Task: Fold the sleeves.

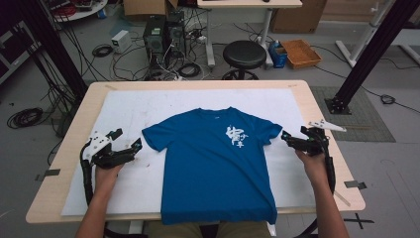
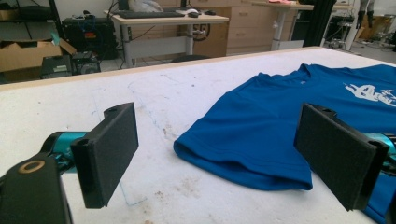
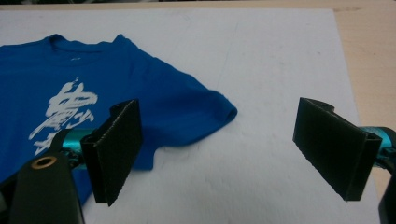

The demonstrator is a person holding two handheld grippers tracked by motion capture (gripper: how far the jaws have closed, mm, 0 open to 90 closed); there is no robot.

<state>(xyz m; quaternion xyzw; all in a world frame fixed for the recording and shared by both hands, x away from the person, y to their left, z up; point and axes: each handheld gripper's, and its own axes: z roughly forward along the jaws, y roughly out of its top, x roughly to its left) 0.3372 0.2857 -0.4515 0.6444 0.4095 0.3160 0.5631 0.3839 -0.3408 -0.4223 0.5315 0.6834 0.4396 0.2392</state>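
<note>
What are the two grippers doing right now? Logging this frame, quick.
Left gripper: open, holding nothing, beside the shirt sleeve.
Right gripper: open, holding nothing, by the other sleeve.

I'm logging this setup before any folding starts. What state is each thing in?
T-shirt: spread flat, print side up, sleeves out, hem hanging over the near table edge.
Left gripper: open, beside the sleeve, holding nothing.
Right gripper: open, beside the other sleeve, holding nothing.
White mat: flat on the table, stained.
</note>
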